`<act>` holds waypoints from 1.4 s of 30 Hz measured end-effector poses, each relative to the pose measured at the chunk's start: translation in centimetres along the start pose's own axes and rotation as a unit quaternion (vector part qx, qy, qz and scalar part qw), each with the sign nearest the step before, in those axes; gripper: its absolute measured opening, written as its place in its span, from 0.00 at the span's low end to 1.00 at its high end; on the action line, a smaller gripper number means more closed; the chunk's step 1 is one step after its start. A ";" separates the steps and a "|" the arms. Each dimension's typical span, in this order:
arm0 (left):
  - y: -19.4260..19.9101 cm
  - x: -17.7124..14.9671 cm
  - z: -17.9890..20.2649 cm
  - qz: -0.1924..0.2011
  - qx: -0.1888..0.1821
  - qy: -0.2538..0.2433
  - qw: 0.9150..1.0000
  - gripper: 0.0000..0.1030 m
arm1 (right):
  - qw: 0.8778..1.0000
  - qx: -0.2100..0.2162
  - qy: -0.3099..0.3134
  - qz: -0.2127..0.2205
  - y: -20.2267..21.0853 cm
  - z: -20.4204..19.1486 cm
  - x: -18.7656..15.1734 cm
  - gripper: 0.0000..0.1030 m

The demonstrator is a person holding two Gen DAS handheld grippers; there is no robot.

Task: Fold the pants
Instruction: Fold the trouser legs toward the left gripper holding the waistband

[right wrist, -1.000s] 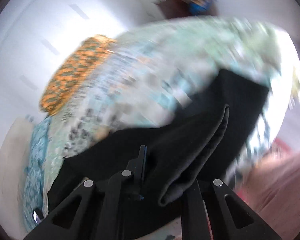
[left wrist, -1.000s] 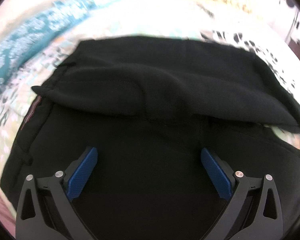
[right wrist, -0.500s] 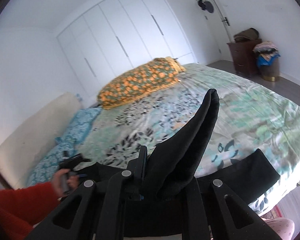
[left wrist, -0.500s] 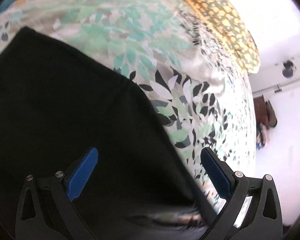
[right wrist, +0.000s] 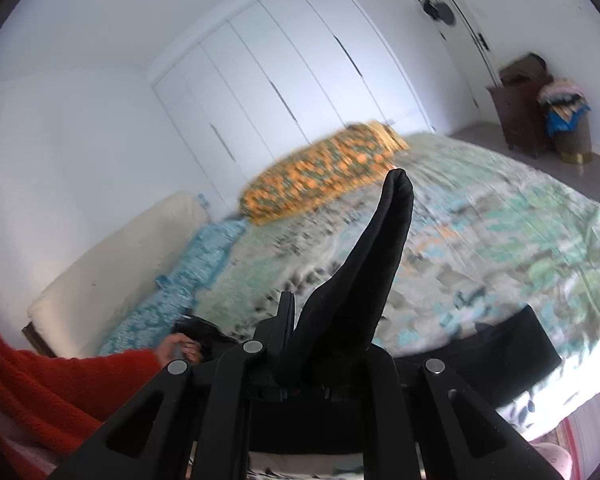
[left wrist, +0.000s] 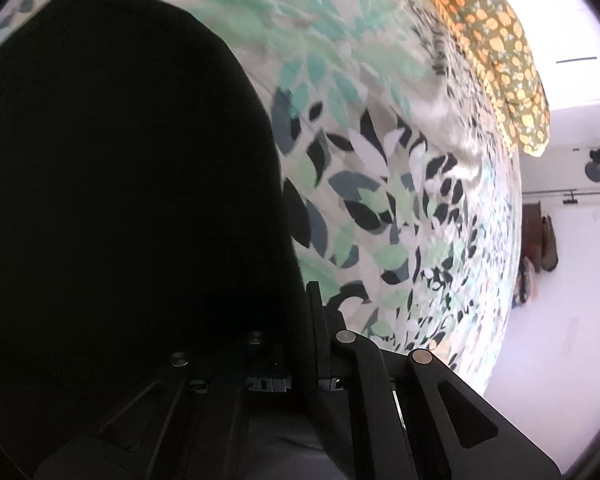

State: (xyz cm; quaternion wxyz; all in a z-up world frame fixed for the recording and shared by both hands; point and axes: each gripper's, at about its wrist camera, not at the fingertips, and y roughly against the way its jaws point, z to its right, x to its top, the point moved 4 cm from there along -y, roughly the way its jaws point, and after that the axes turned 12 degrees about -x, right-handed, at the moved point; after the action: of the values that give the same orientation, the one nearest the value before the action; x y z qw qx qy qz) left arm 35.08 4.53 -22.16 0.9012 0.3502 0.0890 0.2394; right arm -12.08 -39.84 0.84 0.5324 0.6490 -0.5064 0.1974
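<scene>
The black pants (left wrist: 120,180) fill the left of the left wrist view, lying on the leaf-patterned bedspread (left wrist: 380,184). My left gripper (left wrist: 300,344) is shut on the pants' edge; the cloth hides one finger. In the right wrist view my right gripper (right wrist: 300,344) is shut on a folded flap of the pants (right wrist: 372,264) that stands up above the bed. More of the pants (right wrist: 516,352) lies flat at the lower right.
An orange patterned pillow (right wrist: 324,168) and a teal pillow (right wrist: 188,272) lie at the head of the bed. A cream headboard (right wrist: 112,268), white wardrobe doors (right wrist: 300,80), a dark dresser (right wrist: 520,112) and a laundry basket (right wrist: 568,124) stand around. My red-sleeved arm (right wrist: 60,392) shows at lower left.
My left gripper swung to the pants' right edge and closed on it. My right gripper, holding its fold, lifted from low over the bed to facing the room.
</scene>
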 end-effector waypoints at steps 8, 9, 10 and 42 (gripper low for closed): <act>17.6 -5.3 7.5 0.181 -0.065 -0.185 0.964 0.05 | 0.998 -0.045 -0.019 -0.038 -8.7 5.8 3.9 0.11; 19.4 -7.3 6.3 0.199 -0.059 -0.201 0.957 0.06 | 0.996 -0.060 -0.024 -0.065 -10.0 7.3 3.0 0.11; 19.9 -8.9 4.9 0.201 -0.047 -0.204 0.957 0.08 | 0.993 -0.073 -0.031 -0.089 -11.0 8.4 2.0 0.11; 13.4 -20.2 -6.1 0.074 0.046 -0.174 0.981 0.08 | 0.958 -0.162 0.035 -0.234 -15.4 14.5 -2.3 0.07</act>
State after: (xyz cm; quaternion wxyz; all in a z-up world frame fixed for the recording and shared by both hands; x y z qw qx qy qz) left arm 10.51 6.74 -17.78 0.8655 0.4336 -0.0845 0.2361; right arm -3.78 -52.95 -13.69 0.6790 0.6471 -0.3468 0.0048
